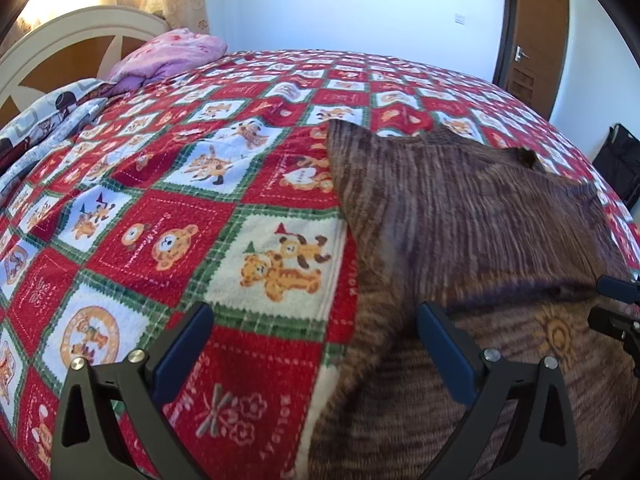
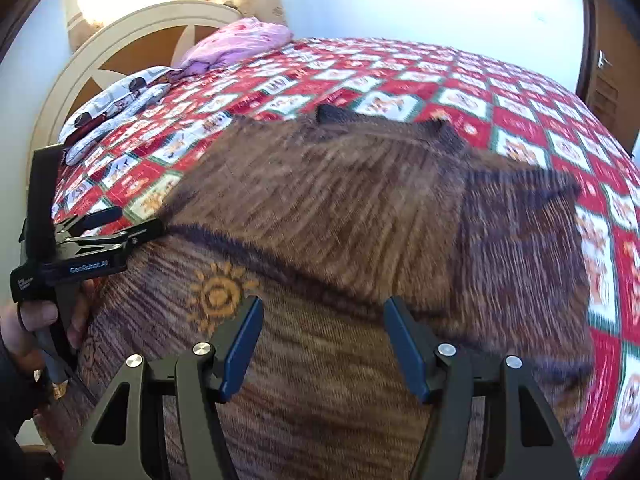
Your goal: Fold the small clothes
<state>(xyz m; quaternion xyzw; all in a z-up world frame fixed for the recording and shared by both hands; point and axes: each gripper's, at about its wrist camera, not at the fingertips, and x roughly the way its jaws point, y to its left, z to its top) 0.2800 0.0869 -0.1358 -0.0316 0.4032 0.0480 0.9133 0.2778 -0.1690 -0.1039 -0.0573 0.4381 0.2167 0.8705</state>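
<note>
Bed with red checked blanket (image 1: pixel 168 216), headboard (image 2: pixel 132 36) at upper left. A brown striped garment (image 2: pixel 340 208) with a sun emblem (image 2: pixel 218 294) fills the frame centre of the right wrist view. Right gripper (image 2: pixel 323 344) hovers over it, jaws apart, empty. Left gripper (image 1: pixel 316 344) likewise wide, straddling the garment's left edge
</note>
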